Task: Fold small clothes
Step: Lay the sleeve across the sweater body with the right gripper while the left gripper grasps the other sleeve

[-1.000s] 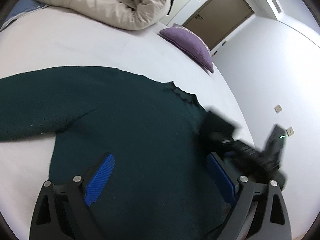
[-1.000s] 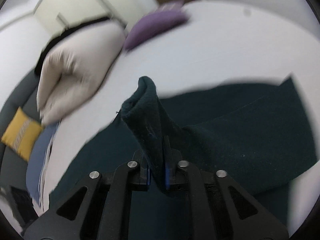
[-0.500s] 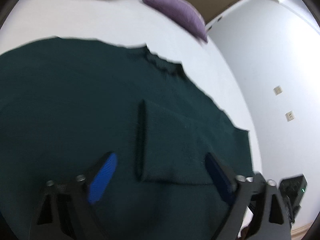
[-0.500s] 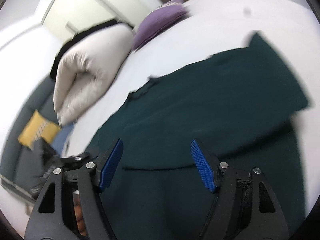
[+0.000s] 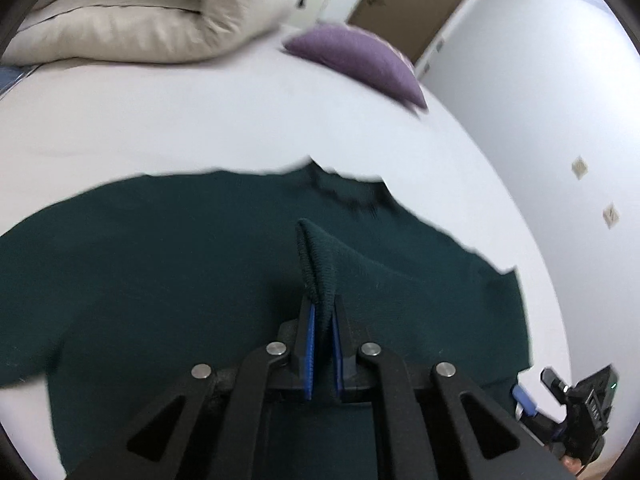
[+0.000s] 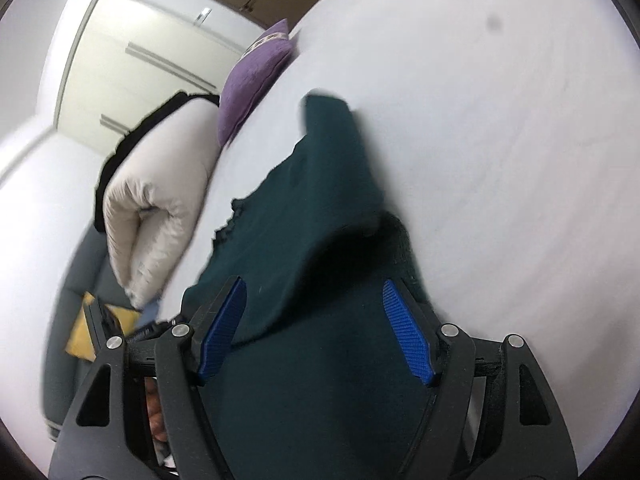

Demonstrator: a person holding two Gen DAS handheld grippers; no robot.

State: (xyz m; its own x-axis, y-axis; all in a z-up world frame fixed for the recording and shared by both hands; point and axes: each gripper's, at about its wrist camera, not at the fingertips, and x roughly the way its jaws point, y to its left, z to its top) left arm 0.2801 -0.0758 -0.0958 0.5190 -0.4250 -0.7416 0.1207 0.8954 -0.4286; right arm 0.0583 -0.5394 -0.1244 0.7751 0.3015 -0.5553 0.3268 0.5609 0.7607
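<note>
Dark green sweater spread on the white bed, one cuff pinched in the left tongs.

Taking the sweater (image 5: 168,264) as the landmark: a rolled cream duvet (image 5: 152,12) lies beyond its far left edge on the bed (image 5: 200,120), and a purple pillow (image 5: 360,60) sits beyond its collar, further right, near a brown door (image 5: 416,0). The left tongs (image 5: 322,320) are clenched on a ribbed cuff (image 5: 316,264) that stands up from the middle of the sweater, with the sleeve trailing off to the right across the body. The right tongs (image 6: 316,328) are released, their blue pads (image 6: 408,332) spread wide just above the sweater's flat cloth and gripping nothing; ahead of them a folded-over sleeve (image 6: 328,184) lies on the body. To the left of that sweater a yellow cushion (image 6: 84,332) rests on a grey sofa (image 6: 80,256).
</note>
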